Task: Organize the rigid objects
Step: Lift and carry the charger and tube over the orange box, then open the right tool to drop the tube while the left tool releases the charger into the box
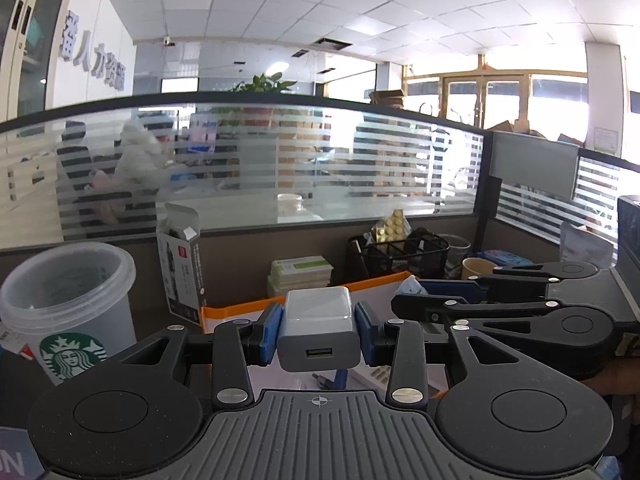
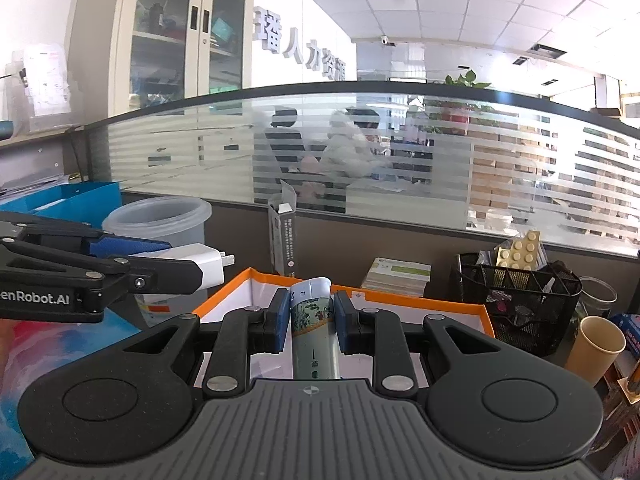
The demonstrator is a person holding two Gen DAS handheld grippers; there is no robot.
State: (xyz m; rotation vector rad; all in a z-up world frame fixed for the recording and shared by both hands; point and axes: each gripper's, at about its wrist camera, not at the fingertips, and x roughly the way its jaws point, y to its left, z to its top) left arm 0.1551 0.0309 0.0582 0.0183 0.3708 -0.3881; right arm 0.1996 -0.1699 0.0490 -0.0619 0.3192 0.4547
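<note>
The left gripper [image 1: 319,330] clamps a white charger [image 1: 318,328]. The right gripper [image 2: 311,320] pinches a tube [image 2: 314,332] above the orange-rimmed box [image 2: 420,302].

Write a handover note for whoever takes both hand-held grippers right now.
Left hand-held gripper: shut on a white USB charger, held up off the desk.
Right hand-held gripper: shut on a slim printed tube, held over the orange-rimmed box.
Done: both items picked up.
Left: neither is set down yet; the box looks like the likely drop spot. The mesh organizer and plastic cup stand beside it.
</note>
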